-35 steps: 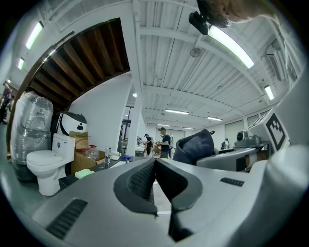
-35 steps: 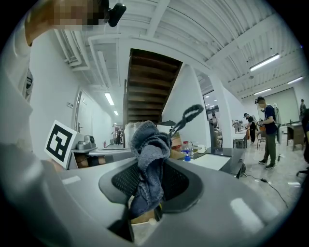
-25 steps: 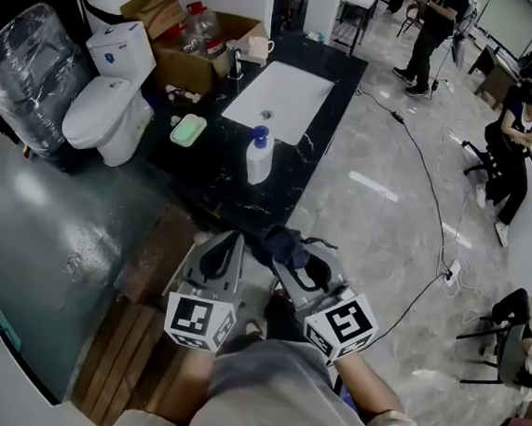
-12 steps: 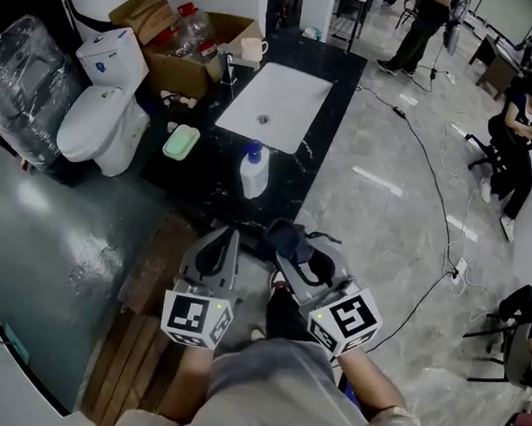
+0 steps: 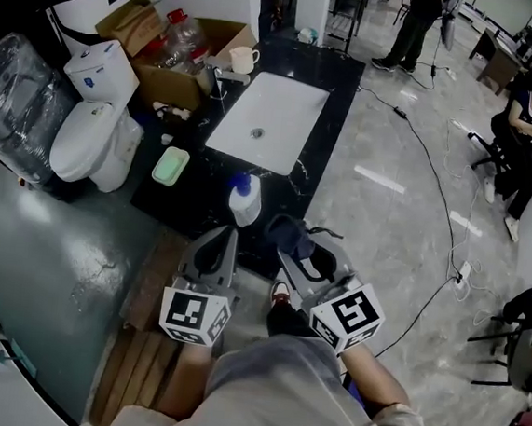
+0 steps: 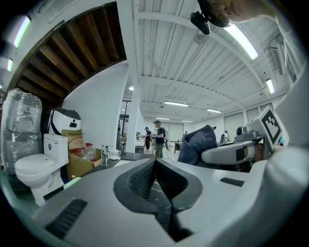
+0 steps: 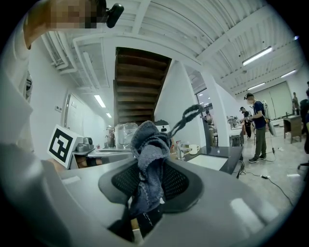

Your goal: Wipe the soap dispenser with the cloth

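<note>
The soap dispenser (image 5: 245,203) is seen as a squat white bottle with a blue pump head. It stands upright on the counter (image 5: 330,82), just beyond the tips of both tongs and roughly between the two pairs. The left tongs (image 6: 155,164) are pressed fully together, with nothing held between them. The cloth (image 5: 284,229), dark blue-grey and bunched, is clamped in the right tongs (image 5: 293,248), and a thin loose loop of it stands up above the tips.

In neither gripper view can the bottle be made out. In the head view it is too small for any print on it to be read.

To the left of the left tongs a pale green soap dish (image 5: 170,166) with rounded corners lies on the counter. The pads (image 6: 140,181) of the tongs are dark and finely ribbed, set in smooth grey shells. The counter is polished black stone with white veining, and a flat white rectangular sink (image 5: 280,115) is set into it beyond the dispenser. The cloth shows a nappy, towelling-like texture.
</note>
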`<state>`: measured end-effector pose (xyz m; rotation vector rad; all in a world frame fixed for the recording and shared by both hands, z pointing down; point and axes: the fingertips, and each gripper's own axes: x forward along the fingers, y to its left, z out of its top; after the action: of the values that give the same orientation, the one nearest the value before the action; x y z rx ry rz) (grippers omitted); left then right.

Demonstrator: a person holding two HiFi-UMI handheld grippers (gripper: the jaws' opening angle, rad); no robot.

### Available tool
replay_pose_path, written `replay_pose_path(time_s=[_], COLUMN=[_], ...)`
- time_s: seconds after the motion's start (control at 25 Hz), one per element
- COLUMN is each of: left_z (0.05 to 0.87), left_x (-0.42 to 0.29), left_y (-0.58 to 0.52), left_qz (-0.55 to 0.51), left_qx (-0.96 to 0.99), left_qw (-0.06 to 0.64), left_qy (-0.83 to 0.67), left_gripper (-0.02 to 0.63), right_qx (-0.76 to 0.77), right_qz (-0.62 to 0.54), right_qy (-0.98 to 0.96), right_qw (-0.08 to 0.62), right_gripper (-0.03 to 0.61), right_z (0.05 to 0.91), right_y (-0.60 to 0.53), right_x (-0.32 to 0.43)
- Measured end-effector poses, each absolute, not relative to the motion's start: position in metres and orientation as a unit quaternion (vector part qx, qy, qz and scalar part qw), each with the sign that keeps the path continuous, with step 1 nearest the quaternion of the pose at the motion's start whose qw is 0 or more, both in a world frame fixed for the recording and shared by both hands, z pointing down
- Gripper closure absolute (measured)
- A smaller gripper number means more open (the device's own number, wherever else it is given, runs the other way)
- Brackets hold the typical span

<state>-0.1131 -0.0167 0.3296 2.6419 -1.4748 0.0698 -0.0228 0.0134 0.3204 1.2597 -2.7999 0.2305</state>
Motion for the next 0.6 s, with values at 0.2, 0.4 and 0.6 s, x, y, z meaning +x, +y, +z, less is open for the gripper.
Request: replay_pose_path(time_s=[0.2, 0.4, 0.6], left_z=[0.336, 0.346, 0.356], left_x=[-0.107, -0.100, -0.100], left_y=[-0.046, -0.065, -0.085], left_qz=[0.043, 0.058, 0.078], left_qx=[0.875, 0.877, 0.869], left_qw=[0.059, 0.065, 0.065], left_qy=[-0.479, -0.472, -0.484], left_gripper=[0.606, 0.606, 0.604], right_qx=[0.408, 0.403, 0.393], right_qz=[0.078, 0.085, 0.094], right_qy=[-0.909, -0.911, -0.915], right_qw=[0.026, 0.021, 0.018], right_gripper=[0.463, 0.463, 0.463], right_z=[0.319, 0.321, 0.328], right_y=[-0.023, -0.052, -0.079], right_x=[-0.013, -0.006, -0.004])
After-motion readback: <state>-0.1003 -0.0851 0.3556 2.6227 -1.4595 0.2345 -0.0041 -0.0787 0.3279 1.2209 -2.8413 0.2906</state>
